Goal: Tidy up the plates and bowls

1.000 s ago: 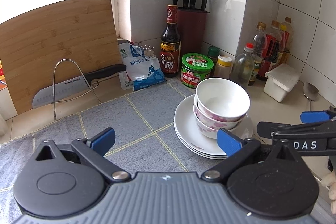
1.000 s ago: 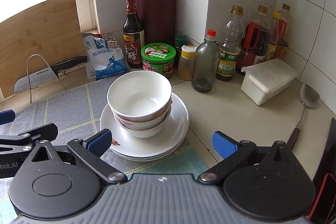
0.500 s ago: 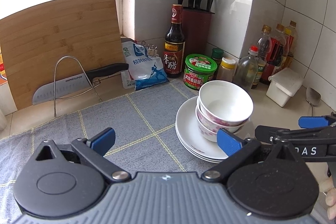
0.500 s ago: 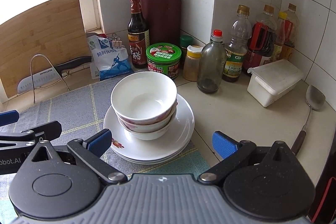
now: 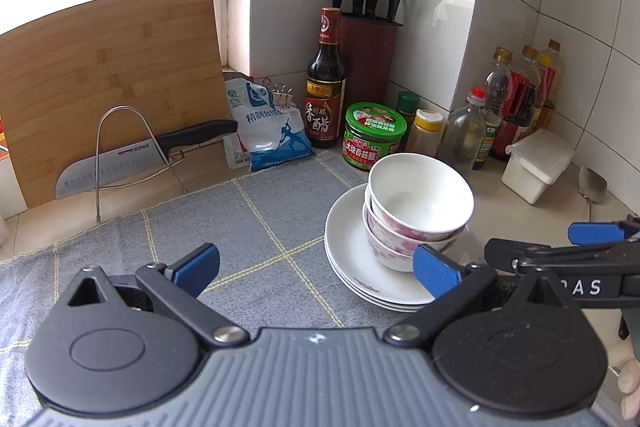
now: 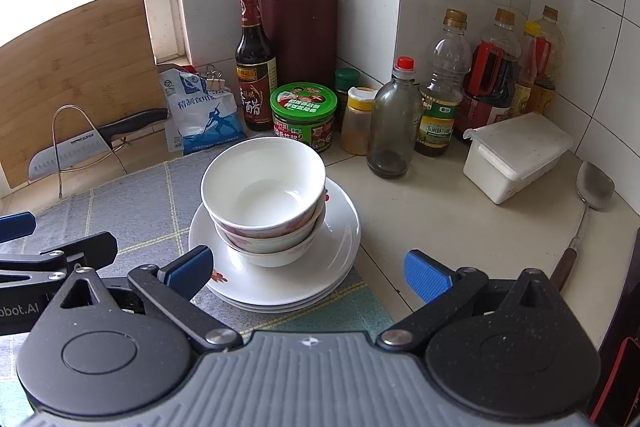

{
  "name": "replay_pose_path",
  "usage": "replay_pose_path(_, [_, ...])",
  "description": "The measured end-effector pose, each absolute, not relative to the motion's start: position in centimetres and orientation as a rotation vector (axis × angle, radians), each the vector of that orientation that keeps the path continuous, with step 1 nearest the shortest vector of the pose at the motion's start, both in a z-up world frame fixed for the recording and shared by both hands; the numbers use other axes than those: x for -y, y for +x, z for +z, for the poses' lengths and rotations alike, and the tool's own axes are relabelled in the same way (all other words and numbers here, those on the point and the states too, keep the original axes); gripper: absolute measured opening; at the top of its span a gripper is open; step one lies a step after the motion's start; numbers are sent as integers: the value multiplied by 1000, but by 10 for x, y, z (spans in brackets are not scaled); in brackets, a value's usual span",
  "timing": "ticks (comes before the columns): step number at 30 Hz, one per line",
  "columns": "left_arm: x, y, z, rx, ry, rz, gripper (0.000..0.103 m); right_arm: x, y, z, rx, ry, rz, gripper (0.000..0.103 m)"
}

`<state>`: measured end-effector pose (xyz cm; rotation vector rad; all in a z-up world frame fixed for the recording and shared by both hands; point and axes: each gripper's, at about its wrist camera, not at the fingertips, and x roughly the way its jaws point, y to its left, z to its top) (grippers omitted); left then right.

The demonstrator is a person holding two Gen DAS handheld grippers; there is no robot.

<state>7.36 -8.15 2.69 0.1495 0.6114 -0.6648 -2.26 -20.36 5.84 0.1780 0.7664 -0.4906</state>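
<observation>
Two grippers are in my views, and both carry nothing. Starting at nine o'clock in the left wrist view, a bamboo cutting board (image 5: pixel 108 75) leans on the wall with a cleaver (image 5: pixel 132 157) resting in a wire rack (image 5: pixel 132 155) before it. My left gripper (image 5: pixel 316 267) hovers over the grey cloth (image 5: pixel 224 227) on the tabletop (image 6: pixel 460 227), its fingers (image 5: pixel 198 263) spread wide apart.

Moving toward one o'clock, the bowls (image 5: pixel 416 211) sit nested in a pile on the plates (image 5: pixel 352 267), which lie at the cloth's right edge. In the right wrist view that pile is at twelve o'clock, just ahead of my right gripper (image 6: pixel 306 271), whose fingers (image 6: pixel 426 275) are also apart, the left one close to the plate rim.

I judge the stacking largely done, though I cannot tell whether the pile must go elsewhere. The risks I see: the top bowl sits off-centre toward eleven o'clock, so a nudge from either finger could tip it or slide the pile. Glazed rims are slick; a pinch on one plate edge may slip under the bowls' weight. At one to three o'clock stand a green-lidded jar (image 6: pixel 304 117), a glass bottle (image 6: pixel 394 123) and a white box (image 6: pixel 516 155), all near enough for a careless sweep to topple.
</observation>
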Motion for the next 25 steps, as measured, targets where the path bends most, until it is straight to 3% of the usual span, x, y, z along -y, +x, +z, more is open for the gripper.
replay_pose_path(25, [78,74,29,-606,148,-666,102,201,-22,61,-763,167,-493,103])
